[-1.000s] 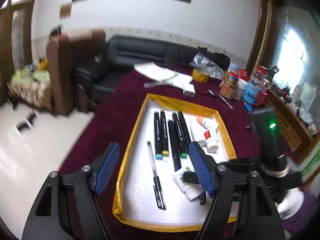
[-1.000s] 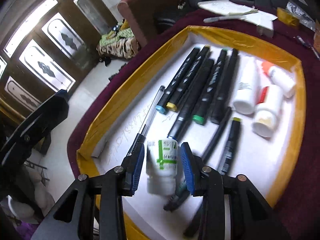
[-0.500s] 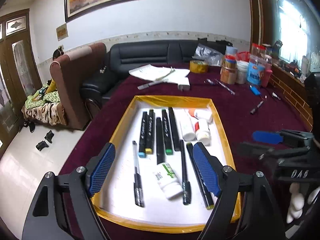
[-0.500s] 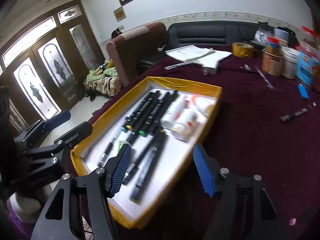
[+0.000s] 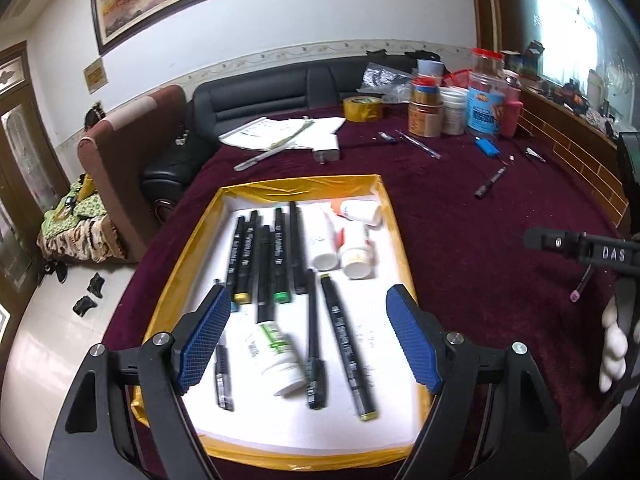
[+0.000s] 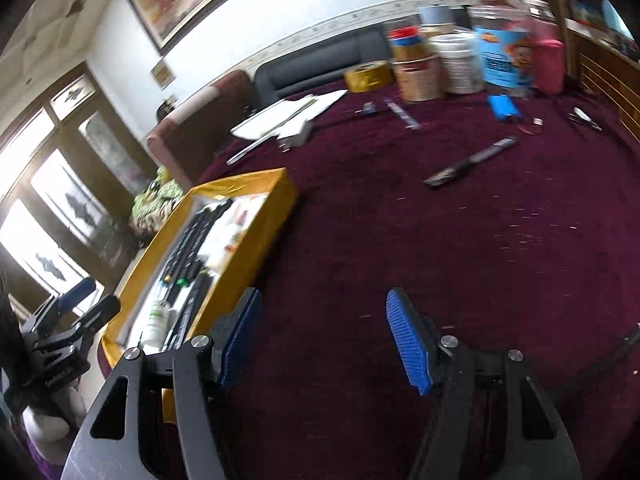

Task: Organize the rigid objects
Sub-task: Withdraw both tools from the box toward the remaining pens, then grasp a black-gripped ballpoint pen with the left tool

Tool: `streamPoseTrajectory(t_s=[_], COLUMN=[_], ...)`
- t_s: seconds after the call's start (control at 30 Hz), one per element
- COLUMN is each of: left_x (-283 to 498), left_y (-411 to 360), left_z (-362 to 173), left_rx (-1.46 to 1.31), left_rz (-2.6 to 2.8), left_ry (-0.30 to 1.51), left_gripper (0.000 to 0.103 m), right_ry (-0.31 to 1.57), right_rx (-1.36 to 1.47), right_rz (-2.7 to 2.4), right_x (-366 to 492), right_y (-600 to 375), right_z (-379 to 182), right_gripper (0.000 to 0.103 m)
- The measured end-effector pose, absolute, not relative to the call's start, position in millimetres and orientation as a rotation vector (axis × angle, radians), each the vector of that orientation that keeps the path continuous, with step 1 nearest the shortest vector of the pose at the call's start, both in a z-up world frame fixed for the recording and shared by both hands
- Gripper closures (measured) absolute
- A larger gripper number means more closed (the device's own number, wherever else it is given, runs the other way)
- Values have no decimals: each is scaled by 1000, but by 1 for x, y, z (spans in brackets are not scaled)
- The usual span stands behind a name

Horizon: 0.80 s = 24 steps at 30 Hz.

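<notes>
A yellow-rimmed white tray [image 5: 392, 216] on the maroon table holds several black markers [image 5: 262, 256], a pen, white bottles [image 5: 354, 248] and a white bottle with a green label [image 5: 276, 350] lying near its front. My left gripper [image 5: 308, 340] is open and empty, hovering over the tray's front. My right gripper [image 6: 324, 340] is open and empty above bare maroon cloth, to the right of the tray [image 6: 264, 224]. A black marker [image 6: 472, 162] lies loose on the cloth ahead of it; it also shows in the left wrist view [image 5: 490, 182].
Jars and tins [image 5: 456, 104], a yellow tape roll [image 5: 362, 108], papers [image 5: 280, 132], a blue item [image 5: 486, 146] and thin pens stand at the table's back. A small pink-tipped stick [image 5: 580, 284] lies right of the tray. A sofa and armchair stand beyond the table.
My right gripper let go of the green-label bottle in the tray, opened and swung right over the bare cloth. My left gripper shifted a little over the tray's front.
</notes>
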<state>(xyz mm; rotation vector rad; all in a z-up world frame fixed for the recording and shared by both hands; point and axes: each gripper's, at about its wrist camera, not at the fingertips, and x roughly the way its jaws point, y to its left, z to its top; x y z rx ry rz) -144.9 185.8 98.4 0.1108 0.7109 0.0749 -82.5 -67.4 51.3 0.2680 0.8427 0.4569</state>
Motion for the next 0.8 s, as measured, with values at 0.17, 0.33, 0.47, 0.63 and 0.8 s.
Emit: streamPoseTrajectory(t_s=[0.17, 0.33, 0.47, 0.63, 0.8], left_x=[-131, -99, -57, 10, 61], left_y=[163, 122, 84, 29, -19], left_z=[102, 105, 99, 77, 55], left_rx=[92, 72, 45, 59, 78], left_rz=[-16, -175, -293, -386, -412], left_ry=[741, 785, 846, 915, 960], left_gripper=[23, 23, 23, 23, 23], right_ry=[809, 787, 748, 740, 781], right_rx=[326, 501, 610, 805, 913], right_rz=[362, 232, 139, 185, 260], right_x=[-68, -42, -34, -32, -28], right_y=[-123, -210, -266, -307, -309], right_z=[52, 41, 27, 4, -9], right_gripper=[44, 44, 44, 44, 44])
